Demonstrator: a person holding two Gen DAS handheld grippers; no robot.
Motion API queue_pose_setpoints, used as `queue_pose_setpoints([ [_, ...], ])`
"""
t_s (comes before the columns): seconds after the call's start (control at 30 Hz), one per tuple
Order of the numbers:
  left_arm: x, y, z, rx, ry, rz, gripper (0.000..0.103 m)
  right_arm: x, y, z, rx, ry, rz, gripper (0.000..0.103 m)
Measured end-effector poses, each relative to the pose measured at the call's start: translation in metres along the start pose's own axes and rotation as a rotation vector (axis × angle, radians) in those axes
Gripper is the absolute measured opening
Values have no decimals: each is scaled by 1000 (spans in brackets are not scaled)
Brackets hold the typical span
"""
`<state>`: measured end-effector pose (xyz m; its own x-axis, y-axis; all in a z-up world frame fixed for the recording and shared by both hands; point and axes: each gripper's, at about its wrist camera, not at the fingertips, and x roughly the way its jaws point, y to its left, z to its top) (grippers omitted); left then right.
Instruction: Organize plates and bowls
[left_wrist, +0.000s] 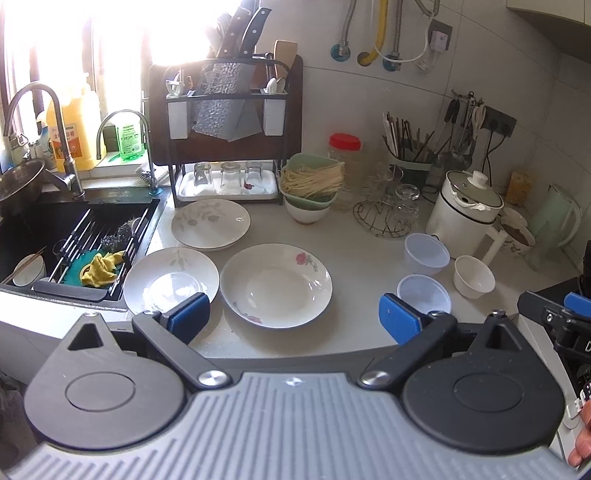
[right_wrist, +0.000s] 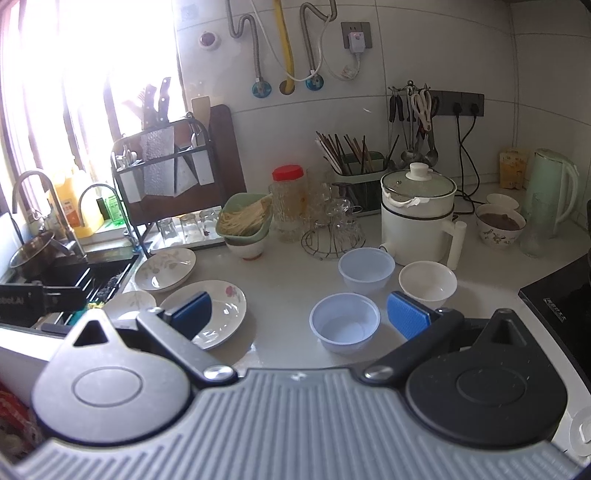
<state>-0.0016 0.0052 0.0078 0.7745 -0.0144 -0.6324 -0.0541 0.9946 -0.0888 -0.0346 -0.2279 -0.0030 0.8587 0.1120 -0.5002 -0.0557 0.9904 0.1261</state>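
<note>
Three white floral plates lie on the counter: a rose plate, a leaf plate beside the sink, and a far leaf plate. Two translucent plastic bowls and a small white bowl stand to the right. My left gripper is open and empty, hovering in front of the rose plate. My right gripper is open and empty, just above the near plastic bowl. The right gripper's edge shows in the left wrist view.
A sink with a rack lies at the left. A dish rack with glasses stands behind. Stacked bowls with noodles, a wire stand, a white electric pot, a patterned bowl, a kettle and a cooktop crowd the right.
</note>
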Motion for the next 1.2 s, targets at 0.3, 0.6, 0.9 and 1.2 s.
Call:
queue_pose_setpoints([
  [0.3,4,-6,-3,12,3,7,100,3,-1,-1,-3,13,3,103],
  [0.6,8,-5,-5,-3,6,4,100,10,-1,-4,-12,41,10,103],
  [0.9,8,-11,-3,16,10,4,100,11,-5,-4,-9,44,15,103],
  [1.2,20,-13,-9,-23,62,9,100,17,-13,-9,11,67,37,103],
])
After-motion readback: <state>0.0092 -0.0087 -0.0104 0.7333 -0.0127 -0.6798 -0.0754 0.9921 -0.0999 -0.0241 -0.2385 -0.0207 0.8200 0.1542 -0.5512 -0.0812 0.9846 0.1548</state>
